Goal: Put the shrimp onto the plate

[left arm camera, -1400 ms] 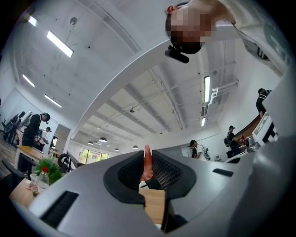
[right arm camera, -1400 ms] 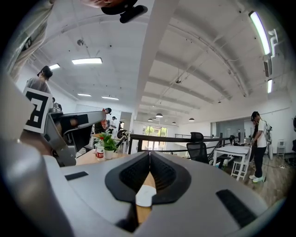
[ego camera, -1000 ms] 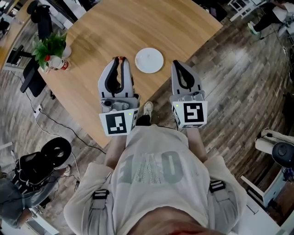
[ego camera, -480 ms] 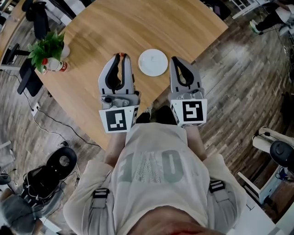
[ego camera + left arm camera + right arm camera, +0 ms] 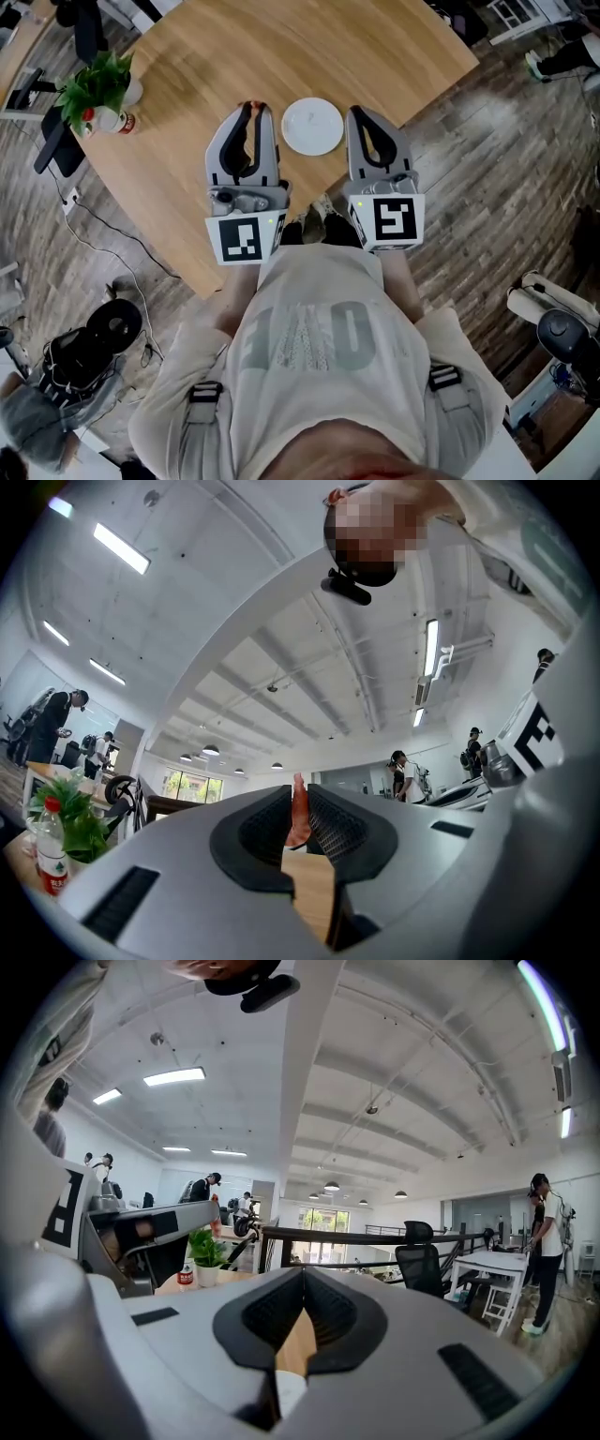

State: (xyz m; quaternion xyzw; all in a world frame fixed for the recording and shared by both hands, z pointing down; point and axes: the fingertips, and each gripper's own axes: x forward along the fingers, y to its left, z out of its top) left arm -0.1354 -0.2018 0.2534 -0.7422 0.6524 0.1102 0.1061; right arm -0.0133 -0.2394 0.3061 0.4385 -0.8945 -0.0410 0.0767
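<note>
A thin orange-red shrimp [image 5: 297,810] stands upright between the ribbed pads of my left gripper [image 5: 298,797], which is shut on it. In the head view the shrimp's tip [image 5: 248,106] pokes out of the left gripper [image 5: 249,112], just left of the small white plate [image 5: 312,126]. The plate lies bare near the front edge of the round wooden table [image 5: 281,47]. My right gripper [image 5: 360,114] hangs just right of the plate; its jaws [image 5: 303,1277] meet at the tips with nothing between them.
A potted green plant [image 5: 94,82] and a small red-capped bottle [image 5: 120,122] stand at the table's left edge, the plant [image 5: 73,819] also in the left gripper view. Wood floor, a black cable and office chairs surround the table. People stand far off.
Both grippers have moved forward over the table, so their tips now flank the plate. The shrimp stays clamped in the left gripper.
</note>
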